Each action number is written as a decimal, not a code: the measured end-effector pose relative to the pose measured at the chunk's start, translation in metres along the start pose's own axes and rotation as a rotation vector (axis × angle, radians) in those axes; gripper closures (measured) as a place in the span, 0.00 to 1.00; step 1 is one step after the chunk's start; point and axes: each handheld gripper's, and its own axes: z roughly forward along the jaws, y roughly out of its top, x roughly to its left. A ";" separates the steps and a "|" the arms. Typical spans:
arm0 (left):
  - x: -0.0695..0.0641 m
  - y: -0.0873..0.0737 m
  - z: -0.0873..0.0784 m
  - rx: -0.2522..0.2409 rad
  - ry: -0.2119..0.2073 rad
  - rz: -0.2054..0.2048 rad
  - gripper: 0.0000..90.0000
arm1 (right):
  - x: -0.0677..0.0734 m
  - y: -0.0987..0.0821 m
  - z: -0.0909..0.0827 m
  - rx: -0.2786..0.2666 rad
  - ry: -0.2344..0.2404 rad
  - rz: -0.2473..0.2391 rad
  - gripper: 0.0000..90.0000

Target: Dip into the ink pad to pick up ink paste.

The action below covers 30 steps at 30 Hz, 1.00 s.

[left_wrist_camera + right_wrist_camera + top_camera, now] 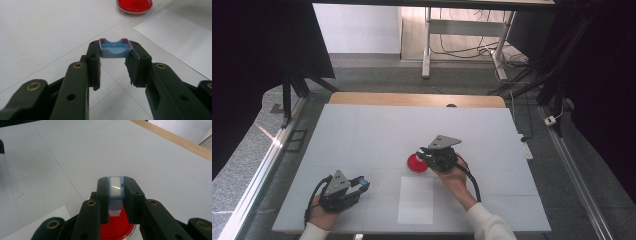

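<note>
My left gripper (pixel 115 53) is shut on a small blue cap (pixel 115 48) with an open, reddish-edged hollow, held just above the table at the front left (pixel 362 184). My right gripper (pixel 115 188) is shut on a small white piece with a pale blue casing (pixel 115 186). It holds that piece over the near edge of a round red dish (pixel 117 228). In the high view the right gripper (pixel 422 155) sits at the dish's (pixel 414 164) right side, mid-table. The dish (pixel 134 5) lies ahead of the left gripper's jaws.
A white paper sheet (pixel 416 200) lies flat in front of the dish, between the two hands, and appears again (pixel 180 37) right of the left jaws. A wooden strip (pixel 417 99) runs along the table's far edge. Table legs and cables stand beyond.
</note>
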 end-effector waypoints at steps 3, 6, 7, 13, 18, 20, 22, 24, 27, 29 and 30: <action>0.000 0.000 0.000 0.001 0.000 0.000 0.72 | 0.001 0.000 0.003 0.006 0.005 -0.007 0.83; 0.000 0.000 0.000 0.002 -0.001 0.001 0.72 | 0.002 -0.001 0.005 0.025 0.011 -0.016 0.83; 0.000 0.000 0.000 0.002 -0.001 0.001 0.72 | 0.003 -0.002 0.006 0.033 0.013 -0.013 0.83; 0.000 0.000 0.000 0.003 -0.004 0.001 0.72 | 0.003 -0.005 0.013 0.065 0.024 -0.020 0.83; 0.000 0.000 0.000 0.003 -0.005 0.001 0.72 | 0.005 -0.005 0.014 0.081 0.018 -0.033 0.83; 0.000 0.000 0.000 0.003 -0.006 0.001 0.72 | 0.004 -0.005 0.014 0.082 0.017 -0.032 0.83; 0.000 0.000 0.000 0.004 -0.007 0.002 0.72 | 0.004 -0.005 0.014 0.084 0.013 -0.031 0.83; 0.000 0.000 0.000 0.004 -0.007 0.002 0.72 | 0.004 -0.005 0.014 0.083 0.017 -0.031 0.83; 0.000 0.000 0.000 0.004 -0.005 0.001 0.72 | 0.005 -0.005 0.015 0.082 0.017 -0.032 0.83; 0.000 0.000 0.000 0.005 -0.004 0.001 0.72 | 0.004 -0.005 0.015 0.085 0.012 -0.030 0.83; 0.000 0.000 0.000 0.004 -0.008 0.001 0.72 | 0.004 -0.006 0.015 0.082 0.017 -0.027 0.83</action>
